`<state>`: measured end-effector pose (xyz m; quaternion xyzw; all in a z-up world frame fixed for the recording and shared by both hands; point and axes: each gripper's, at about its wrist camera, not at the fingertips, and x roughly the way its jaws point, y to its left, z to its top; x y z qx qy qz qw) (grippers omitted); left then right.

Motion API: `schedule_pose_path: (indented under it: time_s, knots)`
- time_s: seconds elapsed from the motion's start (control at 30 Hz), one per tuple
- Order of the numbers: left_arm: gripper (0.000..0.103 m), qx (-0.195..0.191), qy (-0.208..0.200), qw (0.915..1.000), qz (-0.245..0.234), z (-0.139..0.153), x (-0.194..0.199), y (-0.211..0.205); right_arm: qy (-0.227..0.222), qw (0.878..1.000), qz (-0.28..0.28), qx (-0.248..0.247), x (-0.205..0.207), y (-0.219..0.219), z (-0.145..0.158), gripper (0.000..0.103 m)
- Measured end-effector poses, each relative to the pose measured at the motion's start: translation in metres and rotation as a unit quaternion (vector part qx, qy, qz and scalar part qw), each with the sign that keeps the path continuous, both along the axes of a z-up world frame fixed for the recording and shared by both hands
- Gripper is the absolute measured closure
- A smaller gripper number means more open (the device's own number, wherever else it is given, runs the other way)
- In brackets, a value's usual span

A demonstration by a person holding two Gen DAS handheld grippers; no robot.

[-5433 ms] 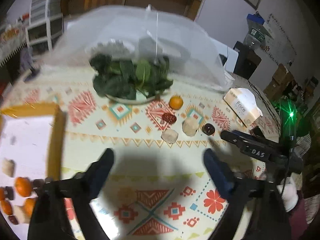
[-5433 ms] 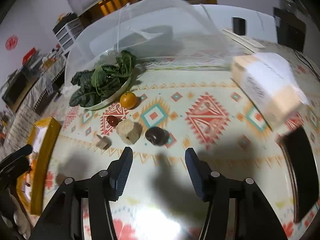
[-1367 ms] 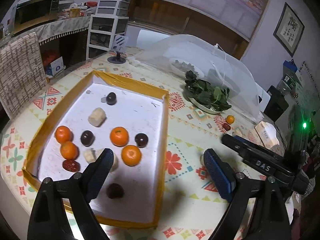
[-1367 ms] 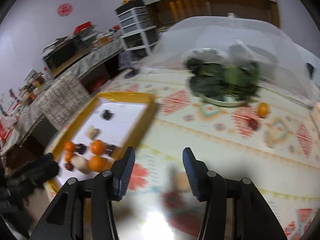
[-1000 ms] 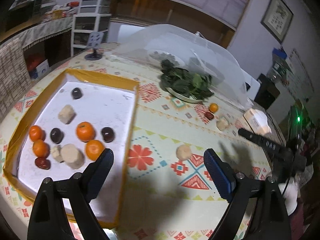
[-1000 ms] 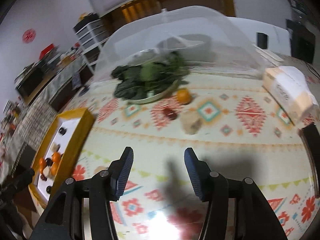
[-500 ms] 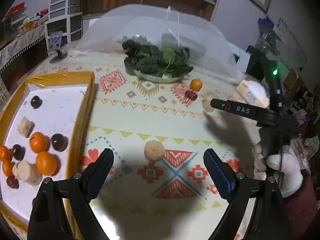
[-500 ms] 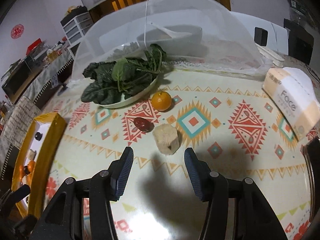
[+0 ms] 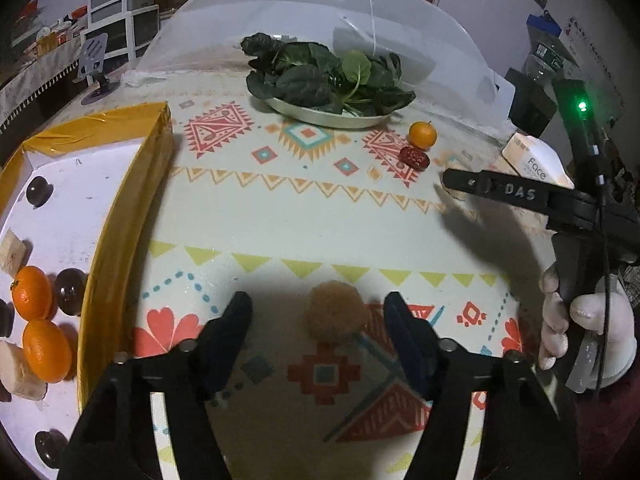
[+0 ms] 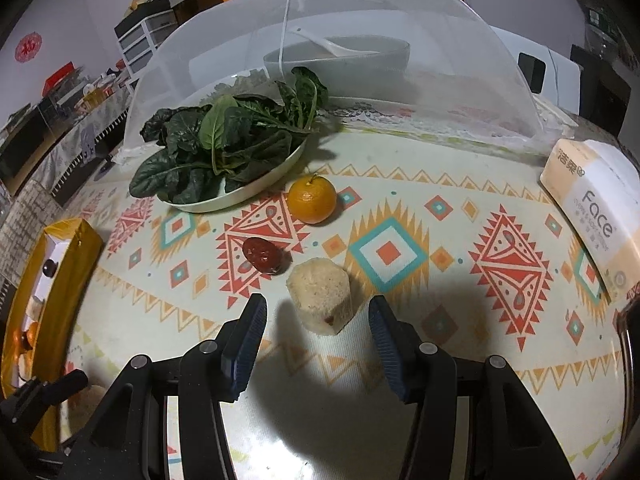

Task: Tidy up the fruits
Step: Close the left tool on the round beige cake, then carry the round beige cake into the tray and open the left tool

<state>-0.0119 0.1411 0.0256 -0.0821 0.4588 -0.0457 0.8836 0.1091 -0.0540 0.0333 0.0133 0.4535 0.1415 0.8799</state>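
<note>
Left tool [image 9: 318,312], jaws just narrowed yet clear of the round tan piece [image 9: 335,315], should centre before closing; right tool [image 10: 318,318] stands half-wide over the pale chunk [image 10: 320,302].

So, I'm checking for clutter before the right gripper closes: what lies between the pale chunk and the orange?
In the right wrist view, only the red date sits near that line, left of the pale chunk and below the orange; otherwise patterned cloth.
</note>
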Motion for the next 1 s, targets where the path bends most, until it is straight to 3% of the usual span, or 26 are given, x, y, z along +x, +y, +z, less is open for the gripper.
schedule_pose_path:
  time_s: [0.03,0.13,0.27,0.33,0.37,0.8,1.0]
  knots:
    - [0.046,-0.007,-0.001,1.0000,-0.002,0.000,-0.001,0.001,-0.001,1.000,-0.001,-0.003,0.001,0.001,0.000,0.046]
    - [0.048,-0.005,-0.003,1.0000,-0.004,0.000,-0.002,0.000,-0.003,1.000,-0.002,-0.009,0.003,0.004,-0.002,0.048]
    - [0.048,0.009,-0.006,0.9999,-0.007,0.000,-0.003,-0.004,-0.008,1.000,-0.006,-0.018,0.003,0.006,-0.004,0.063]
    - [0.061,0.018,-0.008,0.9998,-0.009,0.000,-0.004,-0.007,-0.009,1.000,-0.009,-0.018,0.003,0.005,-0.004,0.068]
    - [0.072,0.016,-0.009,0.9998,-0.012,0.000,-0.004,-0.008,-0.009,1.000,-0.009,-0.016,0.003,0.005,-0.004,0.068]
    - [0.073,-0.018,-0.032,0.9993,0.001,0.024,-0.029,0.002,-0.019,0.999,-0.012,0.023,-0.029,-0.013,0.026,0.068]
    - [0.073,-0.040,-0.050,0.9975,0.032,0.044,-0.055,0.030,-0.030,0.999,0.016,0.038,-0.056,0.008,0.049,0.068]
